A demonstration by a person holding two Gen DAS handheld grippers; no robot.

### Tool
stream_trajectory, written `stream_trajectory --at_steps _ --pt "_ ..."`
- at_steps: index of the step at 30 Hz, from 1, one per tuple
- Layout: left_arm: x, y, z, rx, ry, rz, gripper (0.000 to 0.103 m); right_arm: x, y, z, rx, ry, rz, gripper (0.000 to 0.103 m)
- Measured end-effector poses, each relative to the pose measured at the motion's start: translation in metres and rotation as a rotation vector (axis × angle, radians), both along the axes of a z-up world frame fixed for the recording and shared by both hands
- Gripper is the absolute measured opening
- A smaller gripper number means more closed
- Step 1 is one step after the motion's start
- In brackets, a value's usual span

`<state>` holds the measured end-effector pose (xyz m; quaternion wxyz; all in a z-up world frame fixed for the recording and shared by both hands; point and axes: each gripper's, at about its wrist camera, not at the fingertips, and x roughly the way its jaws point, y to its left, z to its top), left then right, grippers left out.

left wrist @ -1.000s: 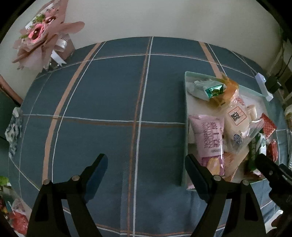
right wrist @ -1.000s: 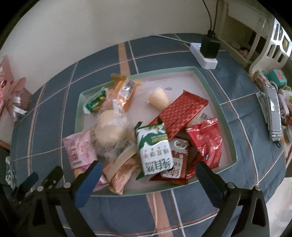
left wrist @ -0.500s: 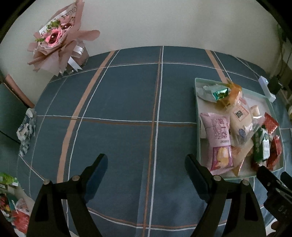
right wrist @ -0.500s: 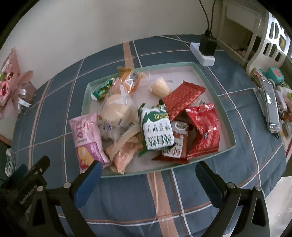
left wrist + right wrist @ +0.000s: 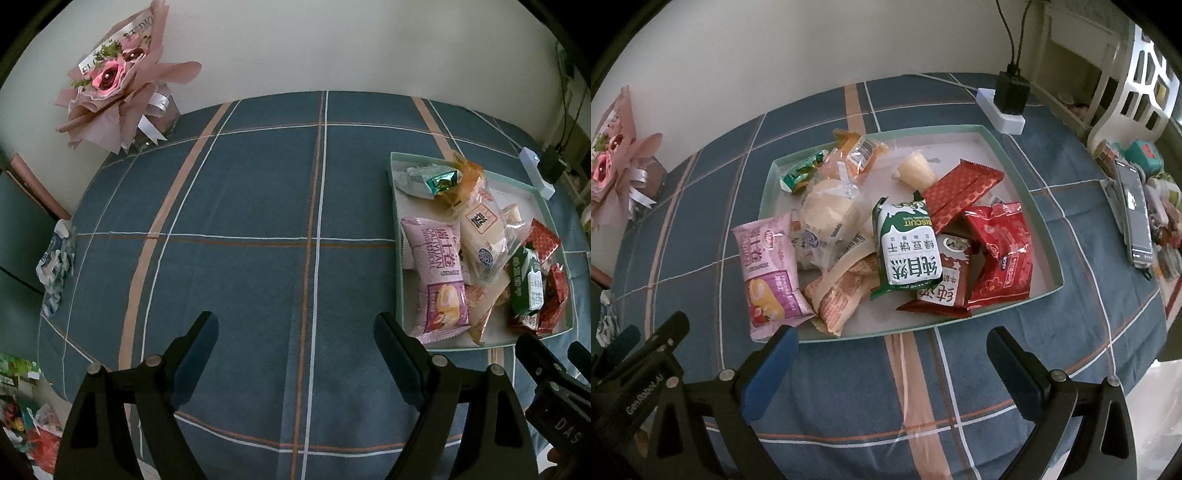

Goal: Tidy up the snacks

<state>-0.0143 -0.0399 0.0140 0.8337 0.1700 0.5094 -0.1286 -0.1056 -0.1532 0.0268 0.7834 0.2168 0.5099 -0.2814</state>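
In one tray (image 5: 1039,221), two red packets (image 5: 1001,254), one pink (image 5: 768,273), one green (image 5: 908,251).

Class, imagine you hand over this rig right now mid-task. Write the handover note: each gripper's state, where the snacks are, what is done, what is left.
Left gripper: open, empty, over bare tablecloth left of the tray.
Right gripper: open, empty, at the tray's near rim.
Snacks: all piled loose in the tray; the pink roll pack overhangs its left edge, the green biscuit pack lies on top in the middle, red packs to the right.
Done: nothing sorted or picked up, as far as shows.
Left: the whole sorting.
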Motion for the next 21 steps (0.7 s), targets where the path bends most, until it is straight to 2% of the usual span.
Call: stream_trajectory --at_steps 4,21 --pt "-0.0002 -0.001 0.0007 0.007 -0.003 0.003 0.087 0.0012 0.0012 0.0032 -0.036 0.007 -0.004 0.103" --pt "0.0035 0.0046 0.0017 0.0 0.011 0.021 0.087 0.0048 0.001 0.0053 -0.057 0.015 0.004 0.103"
